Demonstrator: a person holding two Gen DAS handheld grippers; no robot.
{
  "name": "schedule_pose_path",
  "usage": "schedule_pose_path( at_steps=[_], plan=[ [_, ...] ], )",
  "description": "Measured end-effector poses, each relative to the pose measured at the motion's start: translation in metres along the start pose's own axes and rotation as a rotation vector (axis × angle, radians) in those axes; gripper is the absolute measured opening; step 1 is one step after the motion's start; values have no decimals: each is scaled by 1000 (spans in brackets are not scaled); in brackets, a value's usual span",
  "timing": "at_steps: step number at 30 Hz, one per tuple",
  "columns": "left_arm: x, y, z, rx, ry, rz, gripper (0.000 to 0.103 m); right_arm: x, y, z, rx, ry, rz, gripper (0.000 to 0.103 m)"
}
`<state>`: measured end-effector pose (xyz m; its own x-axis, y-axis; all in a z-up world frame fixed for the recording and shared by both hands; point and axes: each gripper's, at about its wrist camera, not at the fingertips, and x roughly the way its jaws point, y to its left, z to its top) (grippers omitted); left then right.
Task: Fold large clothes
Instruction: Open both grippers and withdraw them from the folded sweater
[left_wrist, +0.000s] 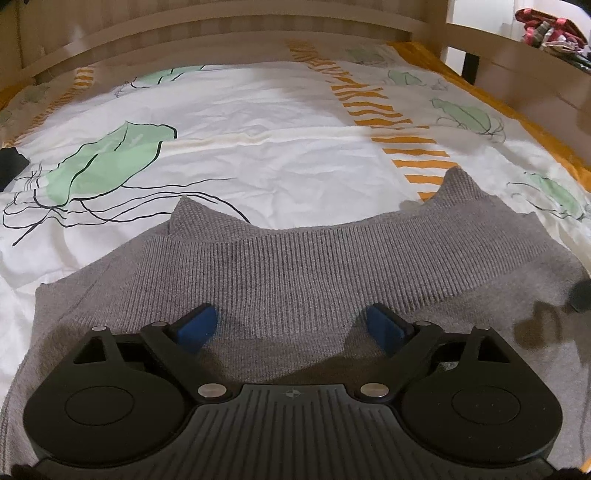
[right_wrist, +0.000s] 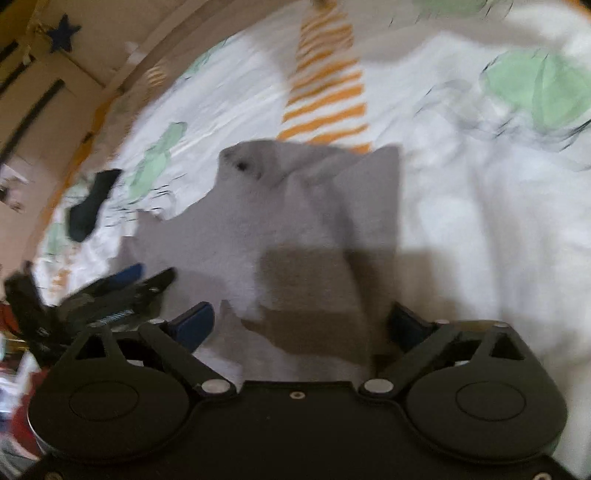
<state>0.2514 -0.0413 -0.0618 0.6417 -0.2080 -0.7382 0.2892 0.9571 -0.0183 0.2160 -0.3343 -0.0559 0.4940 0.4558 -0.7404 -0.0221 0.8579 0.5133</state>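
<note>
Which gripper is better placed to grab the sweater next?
Left, probably. The left gripper hangs open right over the flat grey sweater, near its ribbed band. The right gripper is open too, but its view is blurred.

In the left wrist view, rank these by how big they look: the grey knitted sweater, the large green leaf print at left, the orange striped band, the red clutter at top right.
1. Grey knitted sweater, though it lies nearest the camera.
2. Large green leaf print.
3. Orange striped band; close to the leaf, so unsure.
4. Red clutter, farthest away.
</note>
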Motion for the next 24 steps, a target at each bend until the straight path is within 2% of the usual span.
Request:
schedule_pose_path(
  at_steps=[4, 8, 10, 12, 14, 16, 18, 20, 24],
  plan=[
    [0, 1, 1, -12, -3, -3, 91, 14, -17, 6, 91, -17, 115, 103],
    [-5, 4, 4, -25, -1, -19, 89, 13, -28, 6, 166, -37, 174, 103],
    [-13, 5, 7, -40, -10, -18, 81, 12, -26, 4, 156, -39, 170, 103],
    [-26, 4, 8, -67, -35, -9, 65, 14, -22, 5, 134, -38, 153, 103],
    [-42, 2, 6, -99, -66, -51, 60, 14, -19, 5, 113, -37, 137, 103],
    [-57, -3, 1, -130, -78, -100, 48, 14, -18, 5, 103, -38, 131, 103],
    [-68, -10, -8, -153, -89, -129, 31, 14, -19, 6, 103, -37, 132, 103],
    [-73, -17, -18, -167, -83, -155, 24, 14, -20, 6, 106, -37, 133, 103],
    [-77, -30, -43, -199, -71, -191, 21, 14, -20, 6, 97, -33, 132, 103]
  ],
)
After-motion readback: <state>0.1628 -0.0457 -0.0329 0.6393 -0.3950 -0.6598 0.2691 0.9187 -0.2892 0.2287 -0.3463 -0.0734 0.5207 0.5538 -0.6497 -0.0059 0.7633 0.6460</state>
